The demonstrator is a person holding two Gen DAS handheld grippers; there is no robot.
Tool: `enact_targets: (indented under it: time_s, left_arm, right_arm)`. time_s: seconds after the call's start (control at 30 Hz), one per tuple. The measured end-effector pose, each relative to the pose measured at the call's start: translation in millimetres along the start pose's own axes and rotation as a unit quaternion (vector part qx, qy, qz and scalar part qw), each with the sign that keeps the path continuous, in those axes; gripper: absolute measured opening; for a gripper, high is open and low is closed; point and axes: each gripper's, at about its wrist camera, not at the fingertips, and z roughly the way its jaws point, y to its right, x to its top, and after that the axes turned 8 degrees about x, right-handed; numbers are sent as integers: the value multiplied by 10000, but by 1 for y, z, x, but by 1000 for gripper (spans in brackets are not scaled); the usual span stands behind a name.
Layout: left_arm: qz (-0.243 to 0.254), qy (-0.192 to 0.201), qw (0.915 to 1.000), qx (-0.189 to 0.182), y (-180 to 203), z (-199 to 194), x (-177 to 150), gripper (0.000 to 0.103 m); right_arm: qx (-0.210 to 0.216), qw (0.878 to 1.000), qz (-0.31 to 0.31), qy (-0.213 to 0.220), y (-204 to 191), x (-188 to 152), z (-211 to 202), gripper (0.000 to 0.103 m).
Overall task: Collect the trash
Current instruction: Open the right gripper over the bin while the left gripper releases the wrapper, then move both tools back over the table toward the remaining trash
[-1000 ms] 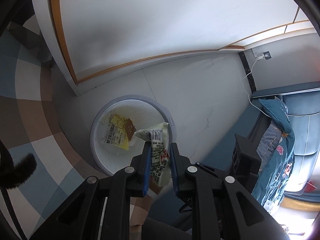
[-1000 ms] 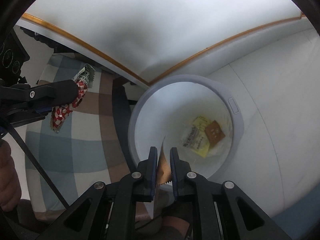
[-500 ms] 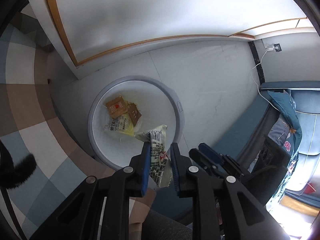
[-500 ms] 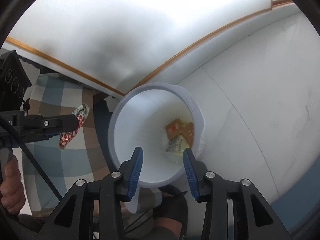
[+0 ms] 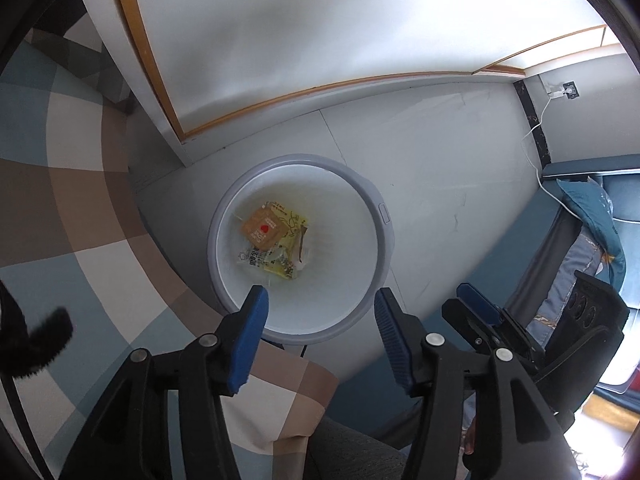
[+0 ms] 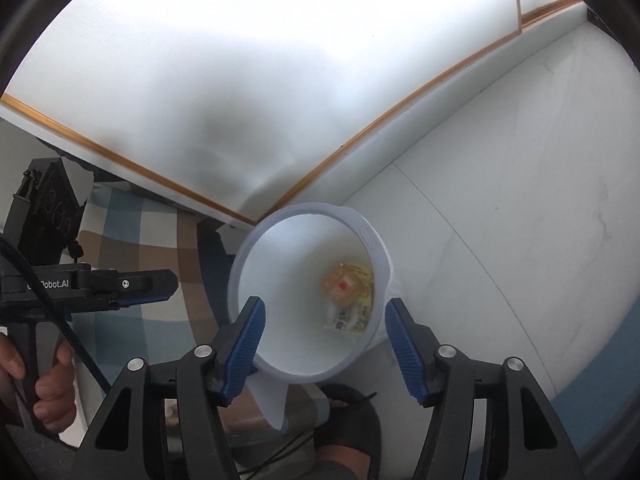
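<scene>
- We hover over the bin (image 5: 382,216), which stands on the floor beside the rug (image 5: 72,208).
- Our left gripper (image 5: 318,312) has just been opening: jaws spread, nothing between them.
- Our right gripper (image 6: 324,322) likewise, now empty.
- The wrappers (image 5: 272,240) we pinched a second ago lie in the bin; both drops look done.

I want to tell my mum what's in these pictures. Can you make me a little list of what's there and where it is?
bin: white round trash bin standing on the pale floor, beside a checked cloth
in the bin: an orange packet lying on yellow wrappers at the bottom
left gripper: open, nothing between its jaws, which have just been opening
right gripper: open, empty too, jaws just been opening, above the bin
</scene>
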Motion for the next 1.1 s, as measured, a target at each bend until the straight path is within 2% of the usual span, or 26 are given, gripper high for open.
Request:
enact_targets:
  time_s: [0.07, 0.2, 0.3, 0.43, 0.5, 0.73, 0.8, 0.9, 1.1]
  left_arm:
    - [37, 137, 9999, 51, 0, -6, -5, 62]
    - [187, 459, 9983, 290, 3, -18, -13, 63]
    - [273, 708, 9958, 519, 3, -27, -20, 64]
    - [327, 1069, 9918, 615, 1, -44, -32, 65]
    - [359, 1318, 9877, 759, 0, -54, -39, 71]
    - [92, 1958, 9777, 753, -16, -93, -59, 73]
    - [-7, 2192, 9720, 846, -21, -107, -68, 73]
    - [-271, 2582, 9591, 1132, -35, -127, -82, 76]
    - [-846, 3211, 9372, 1069, -68, -168, -114, 81]
  right_arm:
    - [48, 10000, -38, -5, -4, -1, -2, 71]
    - [96, 9999, -76, 8, -12, -3, -7, 80]
    - [58, 9999, -56, 83, -14, -4, -15, 84]
    - [149, 9997, -24, 165, -19, -4, -28, 87]
    - [127, 9996, -124, 217, -26, -5, -35, 90]
    - [116, 9979, -445, 457, -56, -11, -65, 92]
    - [126, 9971, -520, 545, -65, -11, -74, 93]
    - [233, 9954, -629, 687, -83, -12, -90, 93]
    - [307, 9876, -1017, 1152, -126, -12, -128, 94]
